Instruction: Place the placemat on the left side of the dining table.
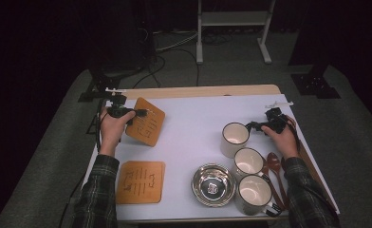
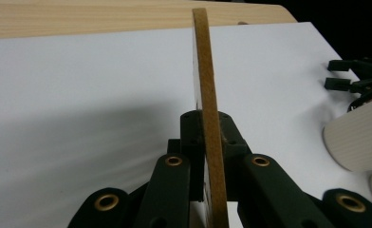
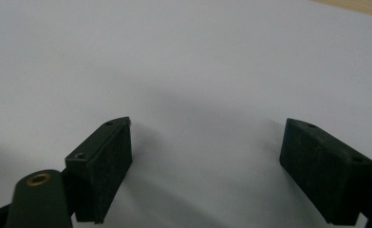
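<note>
- The left gripper (image 2: 211, 142) is seen clamped on a wooden coaster's (image 2: 208, 85) edge in its own view.
- The right gripper (image 3: 208, 166) is held wide open, empty, over bare white tabletop (image 3: 198, 57) near the right edge.

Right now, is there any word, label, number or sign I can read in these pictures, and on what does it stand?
No text reads clearly.
Held mat, clamped in the left gripper: dark marks, too blurred to read.
Flat mat: dark bars and shapes, unreadable.
Bowl: a dark patch at its middle, which I cannot tell to be a mark or a reflection.
Cups: no lettering visible.
</note>
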Motion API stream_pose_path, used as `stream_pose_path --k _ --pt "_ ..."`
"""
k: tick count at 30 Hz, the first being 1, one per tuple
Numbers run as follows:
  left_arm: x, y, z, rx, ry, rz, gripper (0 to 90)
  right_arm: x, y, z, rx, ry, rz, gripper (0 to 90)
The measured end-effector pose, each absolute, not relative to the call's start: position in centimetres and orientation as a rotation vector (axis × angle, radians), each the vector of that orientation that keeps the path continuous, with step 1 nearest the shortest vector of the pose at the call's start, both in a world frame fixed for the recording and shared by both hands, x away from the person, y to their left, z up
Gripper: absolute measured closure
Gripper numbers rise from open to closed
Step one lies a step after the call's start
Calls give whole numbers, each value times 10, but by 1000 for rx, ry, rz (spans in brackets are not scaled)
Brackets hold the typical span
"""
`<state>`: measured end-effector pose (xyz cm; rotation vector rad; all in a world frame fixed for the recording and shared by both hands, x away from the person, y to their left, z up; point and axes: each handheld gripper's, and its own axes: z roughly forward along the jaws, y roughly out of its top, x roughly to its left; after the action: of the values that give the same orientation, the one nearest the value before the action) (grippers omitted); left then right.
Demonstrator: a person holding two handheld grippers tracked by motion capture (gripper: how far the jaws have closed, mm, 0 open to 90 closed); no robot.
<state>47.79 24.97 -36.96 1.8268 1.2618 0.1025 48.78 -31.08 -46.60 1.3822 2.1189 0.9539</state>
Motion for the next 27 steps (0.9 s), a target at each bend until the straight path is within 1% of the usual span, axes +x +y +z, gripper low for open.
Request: stream_pose_path --k 13,27 --pt "489 250 -371 1892 1367 148 796 488 -311 -466 1381 2120 952 162" --pt "500 252 -376 1941 1475 151 737 488 -311 -466 1379 2120 949 162"
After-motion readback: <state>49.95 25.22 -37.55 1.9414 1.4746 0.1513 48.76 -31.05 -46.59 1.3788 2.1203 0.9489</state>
